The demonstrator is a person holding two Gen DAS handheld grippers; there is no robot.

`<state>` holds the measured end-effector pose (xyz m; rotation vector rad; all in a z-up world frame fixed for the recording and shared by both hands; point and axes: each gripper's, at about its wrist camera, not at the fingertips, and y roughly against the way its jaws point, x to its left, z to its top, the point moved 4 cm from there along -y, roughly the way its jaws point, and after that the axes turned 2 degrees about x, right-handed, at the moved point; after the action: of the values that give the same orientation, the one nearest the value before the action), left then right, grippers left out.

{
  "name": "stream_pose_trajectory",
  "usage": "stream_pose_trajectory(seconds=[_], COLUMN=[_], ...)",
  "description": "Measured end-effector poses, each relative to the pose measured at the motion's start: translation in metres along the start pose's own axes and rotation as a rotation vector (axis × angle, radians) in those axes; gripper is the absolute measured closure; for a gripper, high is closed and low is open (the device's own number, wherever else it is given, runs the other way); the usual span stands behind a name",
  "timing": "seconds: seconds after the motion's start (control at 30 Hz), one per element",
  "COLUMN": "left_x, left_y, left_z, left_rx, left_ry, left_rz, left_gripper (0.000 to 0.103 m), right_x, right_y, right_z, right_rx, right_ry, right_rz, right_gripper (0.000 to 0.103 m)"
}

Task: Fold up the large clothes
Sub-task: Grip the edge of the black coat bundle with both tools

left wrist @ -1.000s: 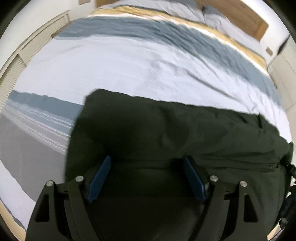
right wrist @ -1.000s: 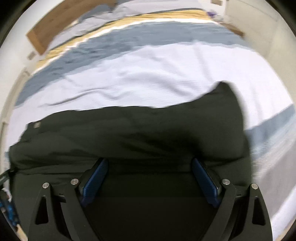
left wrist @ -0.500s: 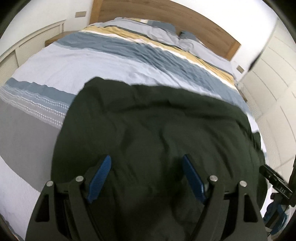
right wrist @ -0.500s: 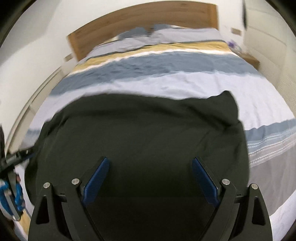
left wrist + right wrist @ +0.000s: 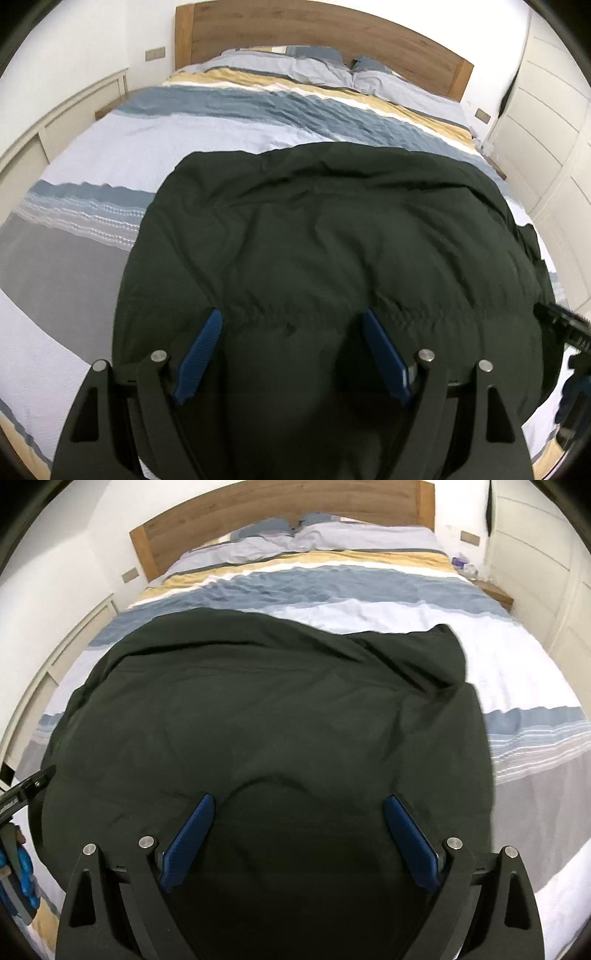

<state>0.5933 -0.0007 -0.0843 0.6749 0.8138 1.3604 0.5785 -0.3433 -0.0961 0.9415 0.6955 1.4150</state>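
**Entry: dark garment spread on striped bed, both grippers wide and empty above its near edge**

Item. One large dark green garment (image 5: 332, 236), lying across the lower centre of both wrist views, spread over the striped duvet (image 5: 229, 110). Its far edge runs across the middle of each frame; its near part fills the bottom, under the tools. A band of gathered stitching crosses the lower centre of the left wrist view. In the right wrist view one corner (image 5: 448, 642) sticks up at the upper right, with creases fanning from it.

Tools. Left gripper (image 5: 291, 350): blue pads well apart, nothing between them. Right gripper (image 5: 299, 834): likewise wide, holding no cloth. Whether either touches the fabric cannot be told. Each tool shows at the other view's side edge.

Surroundings. Wooden headboard (image 5: 280, 502) and pillows (image 5: 332, 535) at the top of frame; cabinets at right.

Stage, as judged. The garment looks laid out; a fold is yet to be taken.

Risks.
- Thick, puffy cloth: a shallow pinch at the near edge may catch only the top layer, so the lower layer lags and the fold comes out skewed.
- Uneven lift between the two grippers would twist the edge.
- The raised corner and its creases, left unsmoothed, may be trapped inside the fold as a lump.
- Dragging instead of lifting could rumple the duvet and shift the garment toward the bed's side.
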Motion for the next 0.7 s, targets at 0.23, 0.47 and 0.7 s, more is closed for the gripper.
stream_pose_trajectory(seconds=[0.23,0.47,0.7], left_x=[-0.003,-0.004,-0.005], left_y=[0.01,0.02,0.021], left_z=[-0.005,-0.011,-0.013], left_rx=[-0.022,-0.046,-0.042], left_ry=[-0.033,-0.051,-0.071], left_rz=[0.012,0.024,0.019], left_gripper=[0.024,0.024,0.024], right_x=[0.01,0.008,0.002], right_y=[0.014,0.016,0.017], right_z=[-0.012,-0.026,-0.03], right_rx=[-0.006,0.008,0.016], right_ry=[0.016,0.008,0.013], right_rz=[0.016,0.022,0.016], right_gripper=[0.01,0.009,0.008])
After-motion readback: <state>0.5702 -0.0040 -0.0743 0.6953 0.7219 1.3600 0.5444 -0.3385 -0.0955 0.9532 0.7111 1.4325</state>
